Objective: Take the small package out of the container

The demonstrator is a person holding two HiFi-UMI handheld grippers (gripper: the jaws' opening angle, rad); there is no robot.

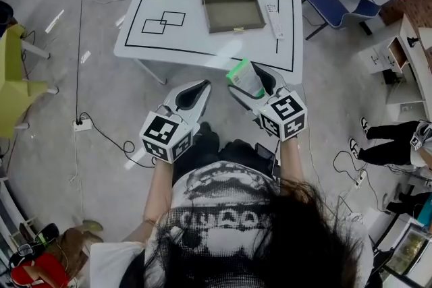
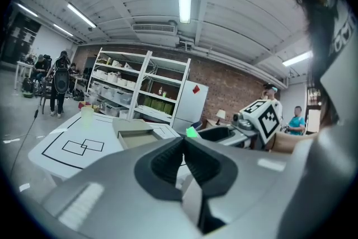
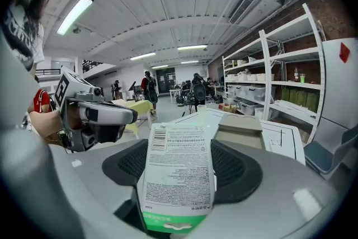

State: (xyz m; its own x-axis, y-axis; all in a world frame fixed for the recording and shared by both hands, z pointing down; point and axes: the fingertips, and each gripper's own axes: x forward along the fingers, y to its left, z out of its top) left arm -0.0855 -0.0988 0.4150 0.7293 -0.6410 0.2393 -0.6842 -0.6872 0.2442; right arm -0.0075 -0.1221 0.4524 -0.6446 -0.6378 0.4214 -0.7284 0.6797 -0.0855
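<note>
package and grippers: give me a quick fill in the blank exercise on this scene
1. The package has a ____ end.
2. The right gripper is shut on the ____.
3. The left gripper has its jaws together, holding ____.
4. The container lies on the ____.
Missing: green; package; nothing; table.

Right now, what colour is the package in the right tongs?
Package: white, black print, green end; best in right gripper view.
</note>
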